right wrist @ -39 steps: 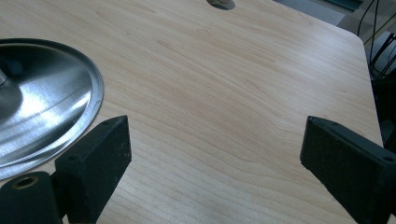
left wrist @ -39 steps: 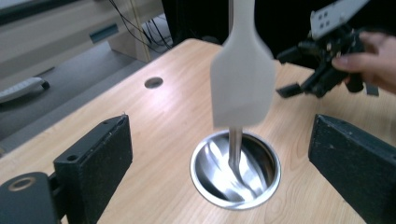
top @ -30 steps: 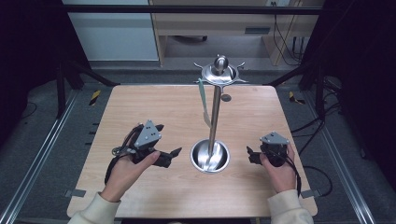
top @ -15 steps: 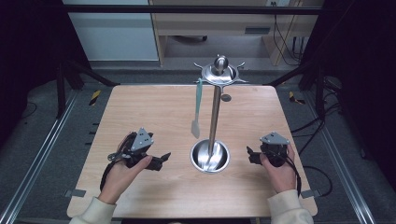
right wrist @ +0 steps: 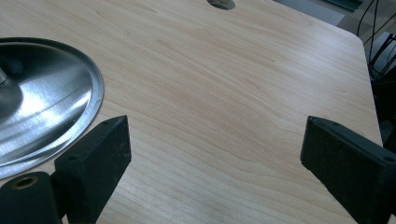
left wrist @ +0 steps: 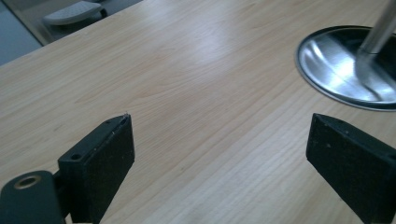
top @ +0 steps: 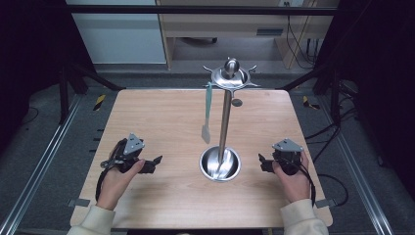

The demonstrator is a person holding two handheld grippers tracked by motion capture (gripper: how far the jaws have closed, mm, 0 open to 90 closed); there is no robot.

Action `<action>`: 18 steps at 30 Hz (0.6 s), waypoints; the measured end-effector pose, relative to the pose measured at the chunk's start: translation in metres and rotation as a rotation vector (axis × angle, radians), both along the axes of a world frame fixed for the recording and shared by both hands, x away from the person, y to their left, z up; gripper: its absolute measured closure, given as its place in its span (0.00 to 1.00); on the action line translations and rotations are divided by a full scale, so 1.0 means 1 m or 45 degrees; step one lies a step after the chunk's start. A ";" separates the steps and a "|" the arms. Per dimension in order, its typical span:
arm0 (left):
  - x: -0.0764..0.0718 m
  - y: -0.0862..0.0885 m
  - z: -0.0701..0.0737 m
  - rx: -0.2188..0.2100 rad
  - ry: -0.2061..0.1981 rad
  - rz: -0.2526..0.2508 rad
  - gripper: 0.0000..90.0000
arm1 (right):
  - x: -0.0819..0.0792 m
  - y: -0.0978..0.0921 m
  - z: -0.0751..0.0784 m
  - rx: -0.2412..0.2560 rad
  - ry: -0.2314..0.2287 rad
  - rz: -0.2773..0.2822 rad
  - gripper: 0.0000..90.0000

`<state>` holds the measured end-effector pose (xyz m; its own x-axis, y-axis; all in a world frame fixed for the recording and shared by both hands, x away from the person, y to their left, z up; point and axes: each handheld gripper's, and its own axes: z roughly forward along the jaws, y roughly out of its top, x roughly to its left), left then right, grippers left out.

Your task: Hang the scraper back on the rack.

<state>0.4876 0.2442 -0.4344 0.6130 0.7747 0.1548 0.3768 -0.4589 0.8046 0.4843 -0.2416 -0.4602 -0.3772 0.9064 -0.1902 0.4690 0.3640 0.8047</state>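
The stand [top: 224, 122] is standing upright in the middle of the wooden table [top: 161, 122], its round steel base [top: 220, 164] sitting on the near half of the board and its pole [top: 224, 125] rising to a notched ring of hooks [top: 230, 78] at the top. A pale green utensil, apparently a small spatula [top: 207, 113], is hanging from a hook on the left side of that ring, its long axis running straight down beside the pole, blade end lowest and hanging clear above the base without touching it.

The left gripper [top: 152, 161] is resting low on the table to the left of the base, pointing toward it, and its jaws are standing wide apart around nothing; in the left gripper view the base's rim [left wrist: 348, 65] is lying ahead and to the upper right of the open jaws. The right gripper [top: 262, 163] is resting on the other side of the base, nearer to it, also pointing inward, its jaws likewise spread and empty; in the right gripper view the base [right wrist: 44, 105] is sitting just to the left.

The spatula is hanging on the left hand's side of the pole, above and beyond the left gripper. By my reading, that hand is the better placed of the two: it would be reaching up and forward, closing across the vertical handle, while the pole is blocking the right one.
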 end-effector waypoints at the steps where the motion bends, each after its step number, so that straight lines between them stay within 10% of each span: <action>1: 0.001 0.002 -0.002 -0.012 0.001 0.016 0.08 | 0.000 0.000 0.000 0.003 -0.001 0.001 0.10; 18: 0.009 0.053 -0.024 -0.046 -0.001 0.191 0.09 | 0.001 -0.003 -0.001 -0.001 -0.002 -0.001 0.10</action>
